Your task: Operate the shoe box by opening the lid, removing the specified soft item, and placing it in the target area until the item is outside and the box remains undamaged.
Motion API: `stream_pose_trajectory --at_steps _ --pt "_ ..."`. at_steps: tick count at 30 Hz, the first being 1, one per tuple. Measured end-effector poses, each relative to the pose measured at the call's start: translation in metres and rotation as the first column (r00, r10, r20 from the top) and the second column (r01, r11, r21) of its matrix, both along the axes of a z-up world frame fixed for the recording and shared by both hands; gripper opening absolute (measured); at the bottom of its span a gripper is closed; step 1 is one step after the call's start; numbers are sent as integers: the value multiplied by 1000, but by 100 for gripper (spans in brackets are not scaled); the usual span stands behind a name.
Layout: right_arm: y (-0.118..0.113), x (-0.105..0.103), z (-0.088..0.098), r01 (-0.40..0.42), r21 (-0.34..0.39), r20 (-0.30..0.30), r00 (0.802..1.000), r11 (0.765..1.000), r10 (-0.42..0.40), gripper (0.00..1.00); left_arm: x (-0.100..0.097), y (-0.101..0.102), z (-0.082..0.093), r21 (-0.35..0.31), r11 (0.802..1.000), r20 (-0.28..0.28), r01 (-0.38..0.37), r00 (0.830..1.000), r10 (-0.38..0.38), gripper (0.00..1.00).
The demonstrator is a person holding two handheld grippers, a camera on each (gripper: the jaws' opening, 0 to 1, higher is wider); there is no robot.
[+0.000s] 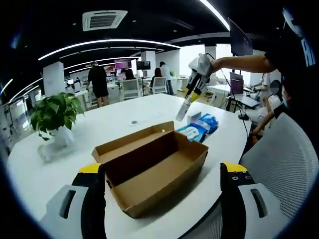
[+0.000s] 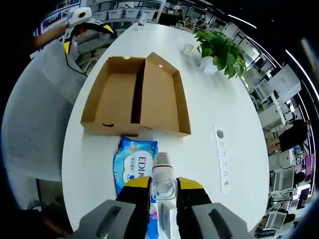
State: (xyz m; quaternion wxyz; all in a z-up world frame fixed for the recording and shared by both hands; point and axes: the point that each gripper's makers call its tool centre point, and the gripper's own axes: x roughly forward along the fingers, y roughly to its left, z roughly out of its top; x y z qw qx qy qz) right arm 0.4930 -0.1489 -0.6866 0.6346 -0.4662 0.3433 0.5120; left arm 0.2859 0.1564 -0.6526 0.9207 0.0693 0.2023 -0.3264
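Item: shoe box (image 2: pixel 134 97), brown cardboard, lid hinged open and lying flat beside the tray. In the right gripper view it sits at upper centre of the frame; in the left gripper view it lies at centre, just ahead of the jaws. Interior appears empty in both views; no tears or crushing visible. Lid-opening step judged done.

Item: blue wet-wipes pack (image 2: pixel 133 167), soft, lettered. Lies flat on the white table (image 2: pixel 214 94) just outside the box's short end, lower centre of the right gripper view; centre right of the left gripper view, beyond the box. Removal judged done, and the pack appears set down; whether this spot is the target area cannot be told.

Item: right gripper (image 2: pixel 163 191), bottom centre of its own view, also seen upper right of the left gripper view, held out on a raised, extended arm and angled down toward the pack. Jaws clamped on a clear plastic bottle (image 2: pixel 162 186), which hangs above the pack.

Item: left gripper (image 1: pixel 163 184), bottom of its own view, jaws wide apart and holding nothing, hovering near the box's near end; also upper left of the right gripper view.

Item: potted plant (image 1: pixel 54 115), left of frame, well apart from the box.
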Motion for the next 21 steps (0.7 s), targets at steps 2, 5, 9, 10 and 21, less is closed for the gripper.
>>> stream_pose_trajectory --at_steps 2,5,9,10,21 --pt "0 6 -9 -5 -27 -13 1000 1000 4 15 -3 5 -1 4 1000 -4 -17 1000 17 100" --pt "-1 15 -23 -16 -79 -19 1000 997 14 15 -9 11 -3 3 1000 -10 -31 999 31 100" --pt "-3 21 -38 -26 -143 -37 999 989 21 15 -15 15 -7 14 999 -22 -40 999 41 99" --pt "-3 22 -41 -27 -156 -42 999 987 21 15 -16 16 -8 16 999 -26 -42 999 43 99" --pt "-11 36 -68 3 -236 -79 997 972 -22 15 -20 19 -12 17 999 -42 -50 998 51 98"
